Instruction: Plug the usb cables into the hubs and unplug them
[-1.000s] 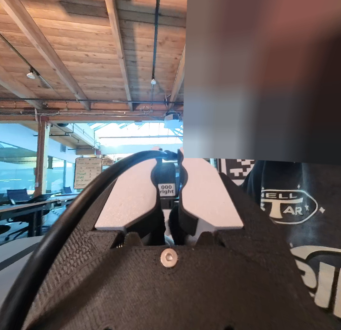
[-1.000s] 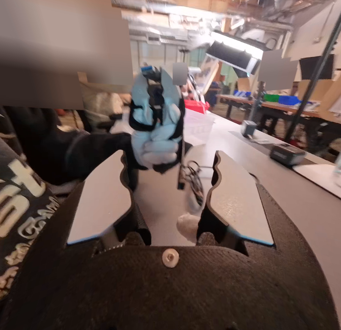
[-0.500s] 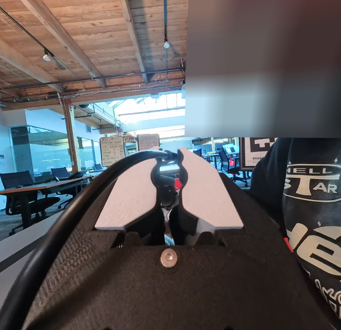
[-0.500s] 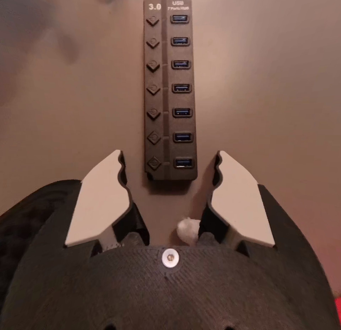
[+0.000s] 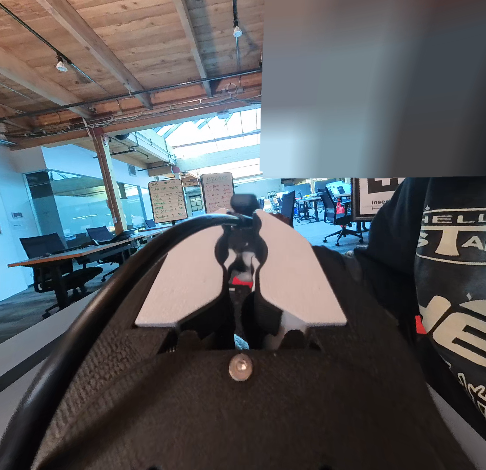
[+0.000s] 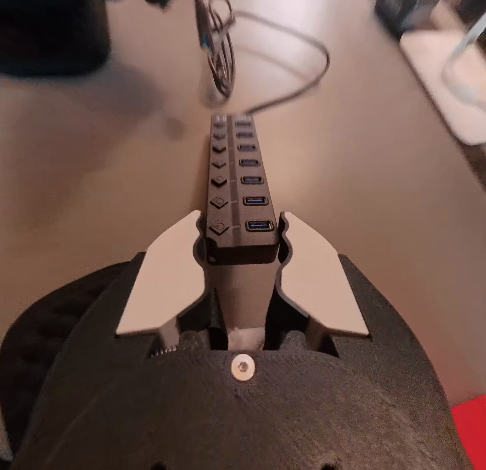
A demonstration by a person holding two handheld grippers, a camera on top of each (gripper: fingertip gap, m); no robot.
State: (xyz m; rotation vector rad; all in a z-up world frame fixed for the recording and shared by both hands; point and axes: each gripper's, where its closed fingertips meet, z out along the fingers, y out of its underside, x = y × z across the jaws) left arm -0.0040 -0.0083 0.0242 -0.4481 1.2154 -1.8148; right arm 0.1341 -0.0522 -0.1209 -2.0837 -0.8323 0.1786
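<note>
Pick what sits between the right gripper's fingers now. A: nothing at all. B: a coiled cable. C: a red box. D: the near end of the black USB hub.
D: in the right wrist view the right gripper has its two fingers against either side of the near end of the black USB hub, which lies on the table.

Left hand-held gripper [image 5: 241, 222] clamping black usb cable [image 5: 110, 281], raised, office behind

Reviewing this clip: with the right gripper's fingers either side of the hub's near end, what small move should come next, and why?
Probably bring the left gripper, shut on the black cable, down toward the hub: the right gripper looks braced on it, and every visible port is empty.
</note>
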